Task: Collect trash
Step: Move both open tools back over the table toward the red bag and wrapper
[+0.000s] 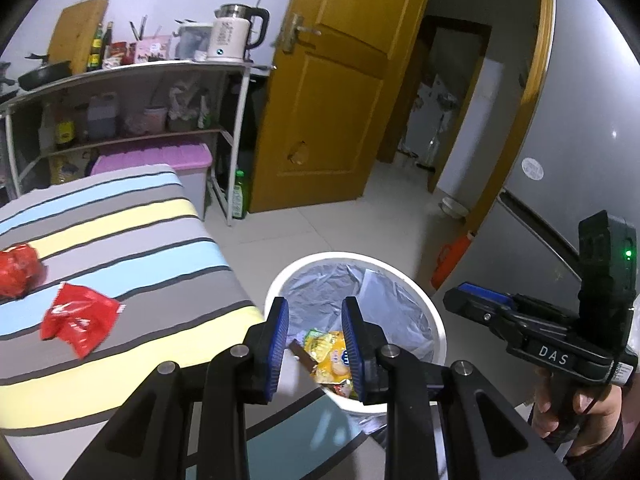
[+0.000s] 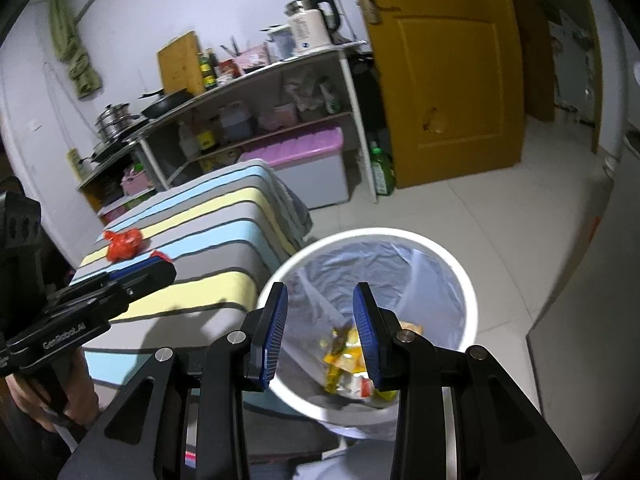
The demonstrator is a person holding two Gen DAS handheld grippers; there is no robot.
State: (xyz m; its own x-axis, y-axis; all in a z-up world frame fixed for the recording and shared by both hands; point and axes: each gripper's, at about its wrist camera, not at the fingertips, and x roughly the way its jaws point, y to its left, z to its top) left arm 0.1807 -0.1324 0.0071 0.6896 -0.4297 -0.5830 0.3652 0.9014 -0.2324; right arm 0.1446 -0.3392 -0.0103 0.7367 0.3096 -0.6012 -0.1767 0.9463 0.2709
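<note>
We hold both the left tool (image 1: pixel 315 344) and right tool (image 2: pixel 320 332) half open, empty, above the trash bin (image 1: pixel 434 320).

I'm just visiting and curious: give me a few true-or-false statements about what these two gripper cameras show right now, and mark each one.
1. The white bin already has wrappers in it. True: yellow snack wrappers lie at the bottom.
2. The left gripper is clamped on a red wrapper. False: its jaws are open and hold nothing.
3. Two red pieces of trash are on the striped table. True: a red wrapper and a crumpled red bag.
4. The right gripper is over the table. False: it is above the bin, open and empty.
5. The wooden door is painted blue. False: it is yellow-brown.
</note>
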